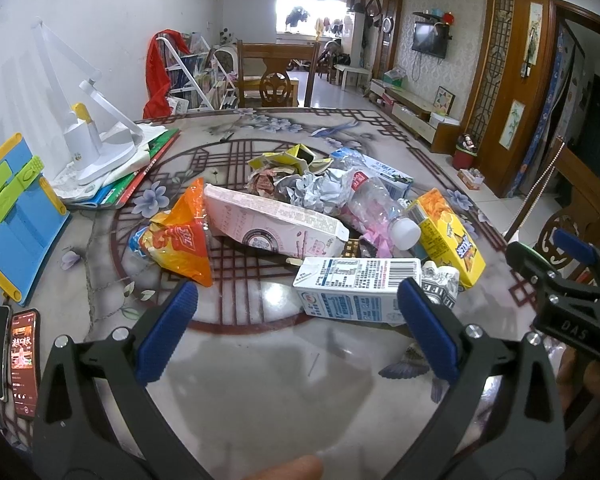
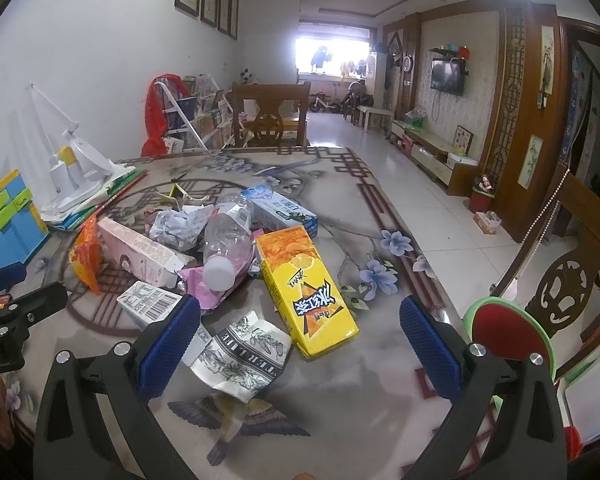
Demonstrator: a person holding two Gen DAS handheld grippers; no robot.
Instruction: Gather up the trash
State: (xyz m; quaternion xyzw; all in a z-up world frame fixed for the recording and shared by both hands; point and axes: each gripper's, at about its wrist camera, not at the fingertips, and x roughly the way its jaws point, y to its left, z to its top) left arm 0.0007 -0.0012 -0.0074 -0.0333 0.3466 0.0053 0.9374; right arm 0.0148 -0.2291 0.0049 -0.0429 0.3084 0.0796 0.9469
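Trash pile sits mid-worktop (image 1: 260,360), on the patterned marble-look surface with lattice and flower print. Nearest the left tongs (image 1: 296,312): white-and-blue milk carton (image 1: 352,288) lying on its side, barcode up, just ahead of the blue pads and between them in view, not touched. Behind it a long pink carton (image 1: 276,220) lies flat, an orange snack bag (image 1: 180,240) against its left end. Clear plastic bottle (image 1: 376,204) with white cap lies tilted over pink wrapper, cap toward camera. Yellow juice carton (image 1: 448,236) to the right of the bottle, lying flat. Crumpled foil and paper (image 1: 312,188) behind, a blue-white box (image 1: 384,172) at the far side. A printed black-and-white wrapper (image 2: 244,352) lies nearest the right tongs (image 2: 300,328), touching the yellow carton's near end.

Left tongs: spread wide, nothing between the pads. Right tongs: also spread wide, empty, hovering above the wrapper and yellow carton; its black body shows at the right edge of the left wrist view.

Left side of worktop: white desk lamp (image 1: 88,144) on stacked books, blue-green-yellow plastic stand (image 1: 16,208), a lit phone (image 1: 24,360) at the near-left edge. Red-and-green round item (image 2: 508,332) beyond the right edge of the worktop. Wooden chair (image 1: 272,76) at the far end.
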